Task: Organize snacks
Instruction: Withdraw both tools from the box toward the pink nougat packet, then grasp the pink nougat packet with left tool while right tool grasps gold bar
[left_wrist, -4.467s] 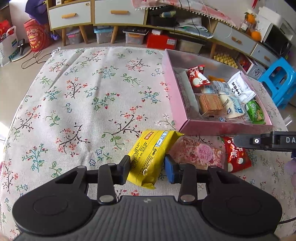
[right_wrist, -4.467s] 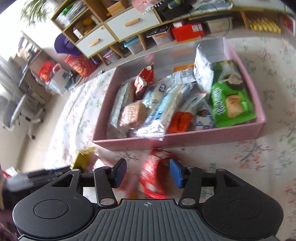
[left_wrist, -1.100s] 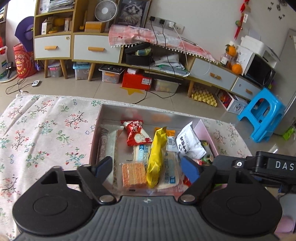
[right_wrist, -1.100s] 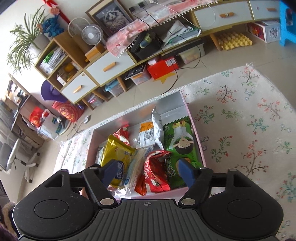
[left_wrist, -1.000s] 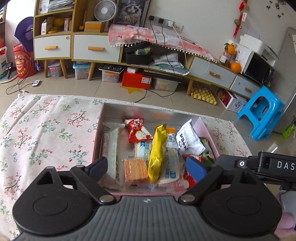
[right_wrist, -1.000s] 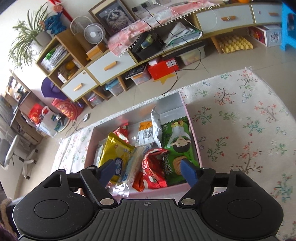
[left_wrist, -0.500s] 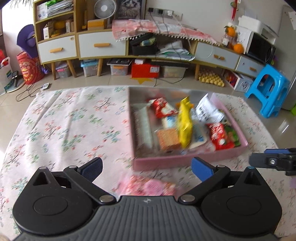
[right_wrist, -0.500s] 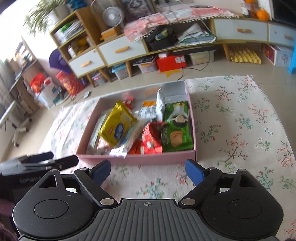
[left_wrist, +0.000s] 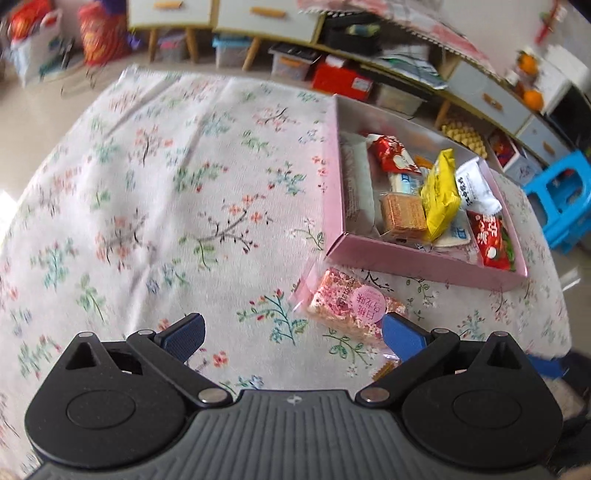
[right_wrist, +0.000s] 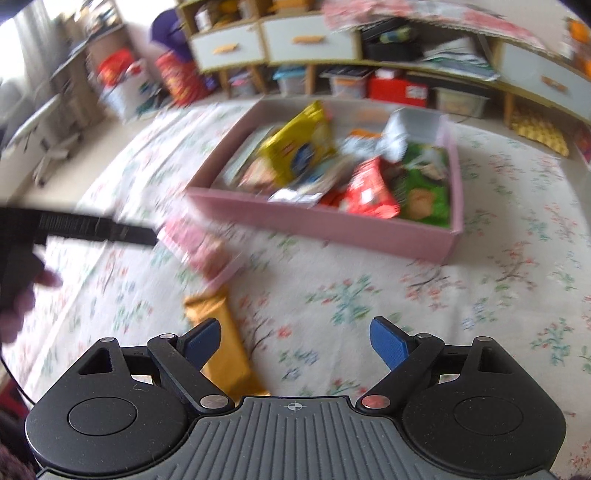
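Observation:
A pink box (left_wrist: 424, 260) holds several snacks, among them a yellow packet (left_wrist: 439, 199) and a red packet (left_wrist: 491, 240). In front of it on the flowered cloth lies a pink nougat packet (left_wrist: 347, 304). My left gripper (left_wrist: 293, 338) hovers open, its right fingertip just beside that packet and nothing between the pads. The right wrist view is blurred. My right gripper (right_wrist: 295, 341) is open over the cloth, with an orange-brown packet (right_wrist: 221, 347) by its left finger. The pink box (right_wrist: 332, 225) and pink packet (right_wrist: 199, 243) lie beyond. The left gripper's finger (right_wrist: 92, 229) reaches in from the left.
The table's rounded edge runs close on the right, with a blue stool (left_wrist: 561, 206) beyond it. Low cabinets with drawers (right_wrist: 303, 40) and storage bins stand on the floor behind. A person's hand (right_wrist: 22, 295) holds the left gripper.
Both grippers have drawn back from over the box and sunk toward the cloth, jaws wider. The yellow and red packets, earlier on the cloth, now lie in the box.

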